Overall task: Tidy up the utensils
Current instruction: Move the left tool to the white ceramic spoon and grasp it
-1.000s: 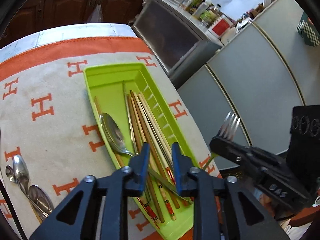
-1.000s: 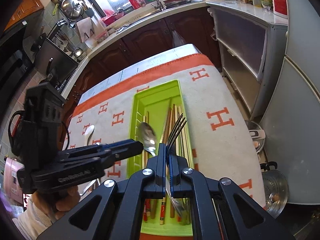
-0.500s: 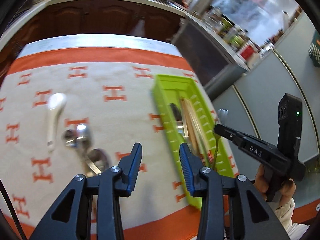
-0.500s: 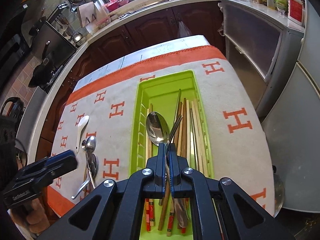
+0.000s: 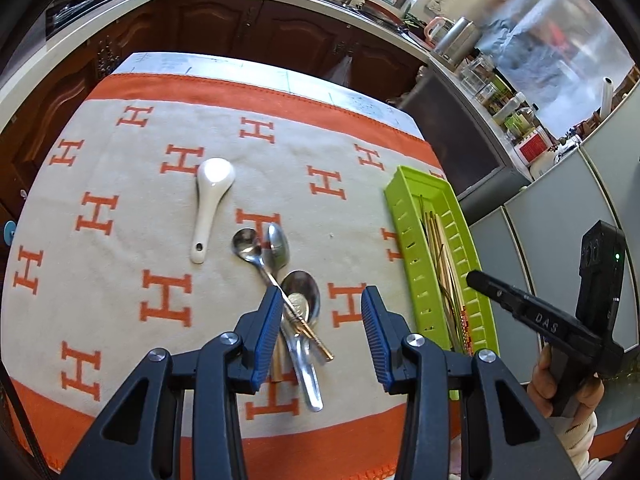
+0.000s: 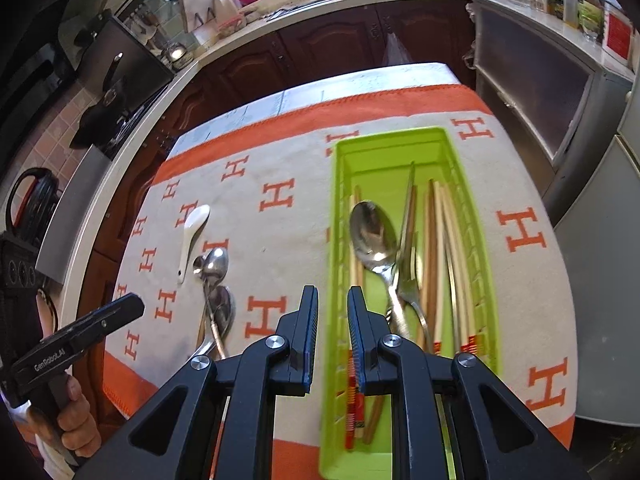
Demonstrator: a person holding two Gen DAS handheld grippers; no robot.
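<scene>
A lime-green utensil tray (image 6: 400, 148) (image 5: 404, 216) lies on the orange-and-cream cloth. It holds several chopsticks (image 6: 440, 240), a metal spoon (image 6: 372, 236) and a fork (image 6: 408, 280). My right gripper (image 6: 333, 304) is open and empty above the tray's left wall. A white ceramic spoon (image 5: 210, 204) (image 6: 192, 232) and a pile of metal spoons (image 5: 292, 280) (image 6: 216, 288) lie on the cloth left of the tray. My left gripper (image 5: 320, 300) is wide open and empty, just above the near end of that pile.
The cloth-covered table (image 5: 120, 200) ends at the front orange border. Dark wooden cabinets (image 5: 240, 28) and a counter stand behind it. A grey appliance (image 6: 532, 80) stands close to the table's right side.
My left gripper swung from over the tray to the spoon pile and opened wide. My right gripper opened, and the fork it held now lies in the tray.
</scene>
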